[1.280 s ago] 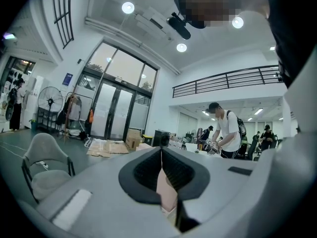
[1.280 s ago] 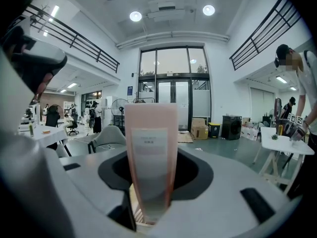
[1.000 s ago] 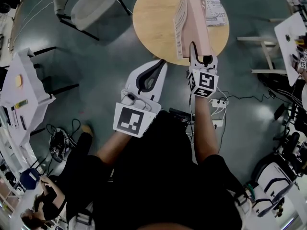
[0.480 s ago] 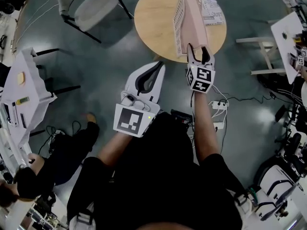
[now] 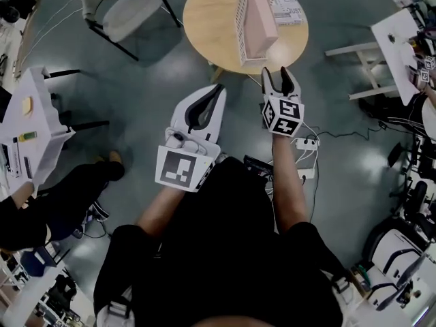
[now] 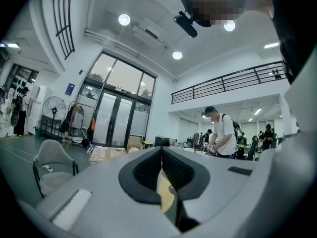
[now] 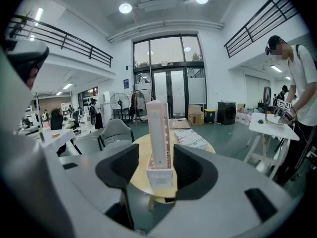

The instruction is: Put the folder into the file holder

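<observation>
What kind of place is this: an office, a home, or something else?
Probably a large open workspace or lab hall, not a home. A mezzanine railing runs under a high ceiling, tall glass doors close the far end, and a white worktable stands on the bare floor.

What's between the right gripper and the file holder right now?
Nothing: only bare round table top and floor separate the open right gripper from the file holder, clear in the head view and the right gripper view.
</observation>
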`<state>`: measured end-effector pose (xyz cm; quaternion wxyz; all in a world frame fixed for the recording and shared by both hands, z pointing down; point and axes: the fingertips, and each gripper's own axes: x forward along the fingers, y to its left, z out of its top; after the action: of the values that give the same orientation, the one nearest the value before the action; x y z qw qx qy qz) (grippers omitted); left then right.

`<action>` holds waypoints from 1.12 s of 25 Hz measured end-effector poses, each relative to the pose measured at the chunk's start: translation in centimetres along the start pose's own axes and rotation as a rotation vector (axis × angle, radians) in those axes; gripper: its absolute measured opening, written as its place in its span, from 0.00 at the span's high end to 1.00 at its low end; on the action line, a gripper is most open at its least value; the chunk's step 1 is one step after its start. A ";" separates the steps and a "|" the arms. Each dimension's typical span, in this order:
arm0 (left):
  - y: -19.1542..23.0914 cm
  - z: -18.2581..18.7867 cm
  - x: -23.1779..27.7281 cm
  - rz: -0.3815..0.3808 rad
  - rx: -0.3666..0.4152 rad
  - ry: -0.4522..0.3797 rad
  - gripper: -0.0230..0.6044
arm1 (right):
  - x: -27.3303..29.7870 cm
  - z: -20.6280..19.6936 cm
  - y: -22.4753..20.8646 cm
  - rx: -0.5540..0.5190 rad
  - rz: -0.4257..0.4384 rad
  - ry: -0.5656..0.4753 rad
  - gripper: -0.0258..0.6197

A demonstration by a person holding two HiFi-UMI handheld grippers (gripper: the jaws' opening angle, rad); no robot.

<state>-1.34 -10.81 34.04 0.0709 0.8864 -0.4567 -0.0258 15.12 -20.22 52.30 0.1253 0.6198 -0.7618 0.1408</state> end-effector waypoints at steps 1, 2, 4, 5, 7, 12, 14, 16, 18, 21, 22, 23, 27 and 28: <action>-0.8 -0.1 -0.7 0.000 0.007 -0.004 0.95 | -1.2 -0.4 0.0 0.015 0.010 0.006 0.64; -1.6 -0.2 -1.3 0.001 0.011 -0.008 0.95 | -2.5 -0.8 0.0 0.032 0.018 0.012 0.65; -3.3 -0.3 -2.6 0.005 0.013 -0.014 0.95 | -5.0 -1.5 0.0 0.063 0.031 0.020 0.67; -4.1 -0.3 -3.3 0.008 0.014 -0.017 0.95 | -6.3 -1.8 0.0 0.076 0.039 0.023 0.68; -5.6 -0.3 -4.7 0.017 0.017 -0.023 0.95 | -8.7 -2.1 0.2 0.093 0.055 0.026 0.71; -9.0 -0.2 -7.9 0.043 0.035 -0.017 0.95 | -14.3 -2.5 0.7 0.091 0.096 0.033 0.79; -9.8 0.1 -9.1 0.052 0.036 -0.014 0.95 | -16.2 -2.7 1.1 0.084 0.110 0.042 0.81; -10.4 0.6 -10.1 0.060 0.039 -0.014 0.95 | -18.0 -2.7 1.5 0.091 0.122 0.048 0.84; -10.7 1.0 -10.8 0.063 0.030 -0.017 0.95 | -19.5 -2.4 1.9 0.096 0.126 0.049 0.88; -10.5 1.3 -11.4 0.069 0.009 -0.023 0.95 | -21.2 -1.8 2.3 0.108 0.123 0.039 0.91; -10.3 1.4 -11.6 0.071 0.007 -0.024 0.95 | -21.7 -1.6 2.4 0.115 0.120 0.033 0.91; -10.0 1.5 -11.7 0.072 0.007 -0.025 0.95 | -22.2 -1.2 2.6 0.121 0.116 0.026 0.92; -8.9 2.3 -12.0 0.067 -0.002 -0.034 0.95 | -23.8 0.6 3.4 0.123 0.096 -0.001 0.95; -8.6 2.4 -12.0 0.065 -0.005 -0.036 0.95 | -24.2 1.1 3.5 0.122 0.089 -0.010 0.95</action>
<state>-1.71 3.63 30.12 0.0657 0.8702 -0.4865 -0.0406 16.52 2.01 42.23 0.0772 0.5927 -0.7790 0.1894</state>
